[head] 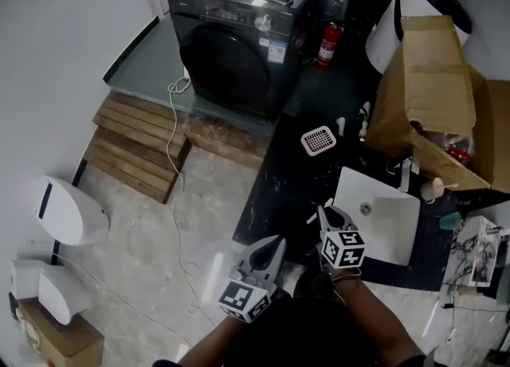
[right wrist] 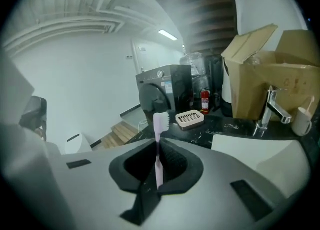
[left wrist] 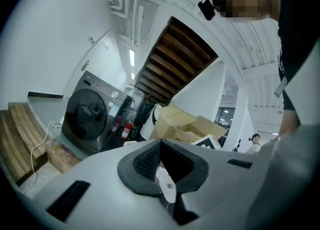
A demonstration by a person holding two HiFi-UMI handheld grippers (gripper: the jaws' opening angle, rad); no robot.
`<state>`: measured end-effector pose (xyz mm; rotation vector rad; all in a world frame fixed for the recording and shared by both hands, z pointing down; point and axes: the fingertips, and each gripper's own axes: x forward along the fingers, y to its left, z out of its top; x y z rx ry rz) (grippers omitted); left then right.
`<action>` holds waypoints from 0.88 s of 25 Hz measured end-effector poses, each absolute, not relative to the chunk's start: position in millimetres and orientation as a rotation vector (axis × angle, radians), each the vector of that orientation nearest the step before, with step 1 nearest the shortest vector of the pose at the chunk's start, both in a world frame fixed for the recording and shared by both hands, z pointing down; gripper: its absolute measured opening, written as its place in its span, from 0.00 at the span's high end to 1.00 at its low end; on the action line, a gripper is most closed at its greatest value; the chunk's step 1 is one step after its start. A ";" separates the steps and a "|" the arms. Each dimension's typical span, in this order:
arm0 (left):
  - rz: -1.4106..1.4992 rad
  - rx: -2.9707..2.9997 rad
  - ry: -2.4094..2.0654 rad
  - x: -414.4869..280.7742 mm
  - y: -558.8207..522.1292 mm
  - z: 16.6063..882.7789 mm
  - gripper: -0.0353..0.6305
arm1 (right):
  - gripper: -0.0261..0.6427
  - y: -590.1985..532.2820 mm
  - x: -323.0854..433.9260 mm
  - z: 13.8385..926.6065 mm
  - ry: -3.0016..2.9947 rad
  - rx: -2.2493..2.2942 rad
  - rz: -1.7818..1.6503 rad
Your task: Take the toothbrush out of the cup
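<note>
A pale pink toothbrush (right wrist: 160, 124) stands upright between the jaws of my right gripper (right wrist: 158, 143), bristle head above the tips; the gripper is shut on its handle. In the head view my right gripper (head: 328, 216) hangs over the front left corner of the white sink (head: 390, 226). A small pale cup (right wrist: 301, 120) sits by the tap (right wrist: 271, 107) at the far right, well apart from the brush. My left gripper (head: 269, 251) is beside the right one, off the counter's left edge; its jaw tips (left wrist: 160, 142) meet with nothing between them.
A black counter (head: 291, 178) carries a slotted soap dish (head: 318, 140) and a big cardboard box (head: 426, 95). Behind stand a dark washing machine (head: 239, 39) and a red fire extinguisher (head: 328, 43). Wooden steps (head: 135, 146) and a white cable lie at left.
</note>
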<state>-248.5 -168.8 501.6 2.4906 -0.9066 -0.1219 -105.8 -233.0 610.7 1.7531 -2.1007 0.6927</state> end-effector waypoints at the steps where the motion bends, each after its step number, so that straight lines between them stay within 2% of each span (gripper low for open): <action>1: -0.123 2.485 -0.914 -253.1 -170.5 501.6 0.92 | 0.91 -237.2 -110.0 614.2 -2.105 1.747 0.697; 14: -0.122 2.411 -1.012 -294.2 -194.7 509.2 0.92 | 0.91 -284.3 -159.5 690.4 -2.114 1.589 0.821; 22: -0.096 2.396 -1.001 -296.5 -203.4 517.3 0.92 | 0.91 -287.2 -170.0 735.8 -1.983 1.452 0.769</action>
